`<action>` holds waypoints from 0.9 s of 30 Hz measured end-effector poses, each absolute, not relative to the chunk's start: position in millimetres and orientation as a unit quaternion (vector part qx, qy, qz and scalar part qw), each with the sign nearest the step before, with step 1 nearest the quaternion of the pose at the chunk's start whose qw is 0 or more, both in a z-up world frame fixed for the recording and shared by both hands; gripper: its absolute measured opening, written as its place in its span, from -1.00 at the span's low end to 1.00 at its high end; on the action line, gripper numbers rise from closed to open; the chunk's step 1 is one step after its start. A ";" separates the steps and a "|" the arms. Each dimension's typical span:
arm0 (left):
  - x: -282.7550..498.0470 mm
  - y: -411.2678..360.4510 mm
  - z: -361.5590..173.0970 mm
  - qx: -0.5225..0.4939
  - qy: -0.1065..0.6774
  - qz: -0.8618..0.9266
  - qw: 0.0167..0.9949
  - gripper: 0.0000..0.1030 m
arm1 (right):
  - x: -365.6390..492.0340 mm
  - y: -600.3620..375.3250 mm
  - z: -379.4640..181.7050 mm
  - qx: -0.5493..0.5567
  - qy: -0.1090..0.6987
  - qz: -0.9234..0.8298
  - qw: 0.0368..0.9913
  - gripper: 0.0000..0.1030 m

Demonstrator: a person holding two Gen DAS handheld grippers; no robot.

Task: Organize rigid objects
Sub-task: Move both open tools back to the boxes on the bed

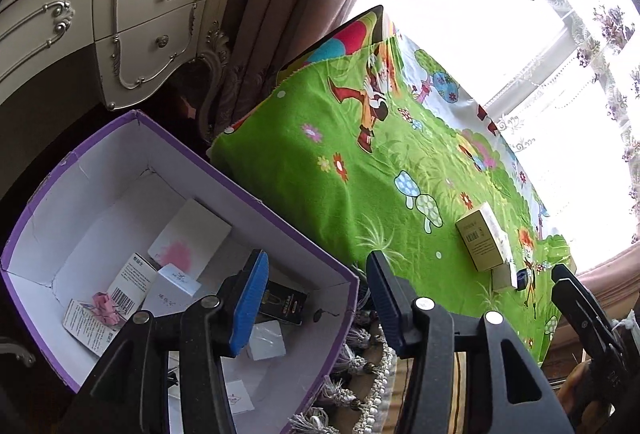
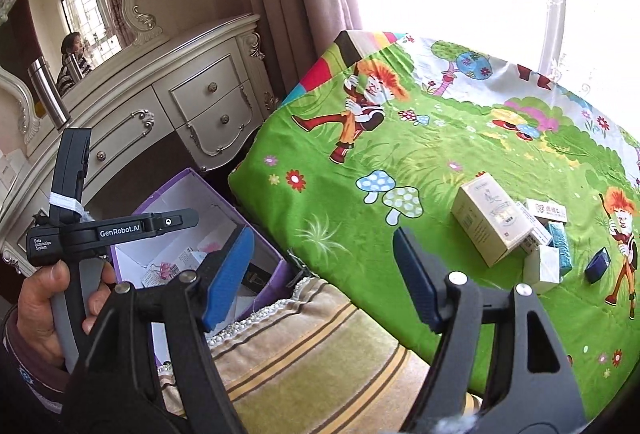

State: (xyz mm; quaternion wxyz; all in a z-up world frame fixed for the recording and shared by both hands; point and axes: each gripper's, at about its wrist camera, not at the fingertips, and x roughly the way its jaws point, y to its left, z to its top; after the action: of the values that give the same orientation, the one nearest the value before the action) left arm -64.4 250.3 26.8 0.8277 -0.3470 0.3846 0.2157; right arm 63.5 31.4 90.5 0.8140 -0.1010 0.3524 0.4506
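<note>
A purple cardboard box (image 1: 240,189) with a white inside stands on the floor beside the table; several small packets lie in it, among them a black carton (image 1: 285,301) and a white card with a pink blot (image 1: 188,234). My left gripper (image 1: 316,261) hangs open over the box's right rim, with nothing between its fingers. On the green cartoon cloth (image 2: 360,218) a beige carton (image 2: 490,220) lies against a small white box (image 2: 542,266), a teal box (image 2: 560,242) and a dark blue box (image 2: 598,264). My right gripper (image 2: 323,234) is open and empty, short of the cloth's near edge.
A cream carved dresser (image 2: 192,101) with a mirror and a steel flask (image 2: 46,89) stands behind the purple box (image 2: 188,193). A striped, tasselled cushion (image 2: 320,346) lies below the table edge. A hand (image 2: 44,298) grips the left tool's handle. Curtains and a bright window are beyond.
</note>
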 end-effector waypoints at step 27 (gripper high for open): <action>108.3 119.8 64.2 -0.256 0.421 0.155 0.856 0.36 | 191.0 -149.0 75.2 -0.002 0.352 0.231 0.907 0.46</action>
State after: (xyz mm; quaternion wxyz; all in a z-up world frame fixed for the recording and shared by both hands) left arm 108.3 119.8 64.2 0.8561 -0.2564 0.4210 0.1554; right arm 191.0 -149.0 75.2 0.9069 -0.0015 0.3520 0.2314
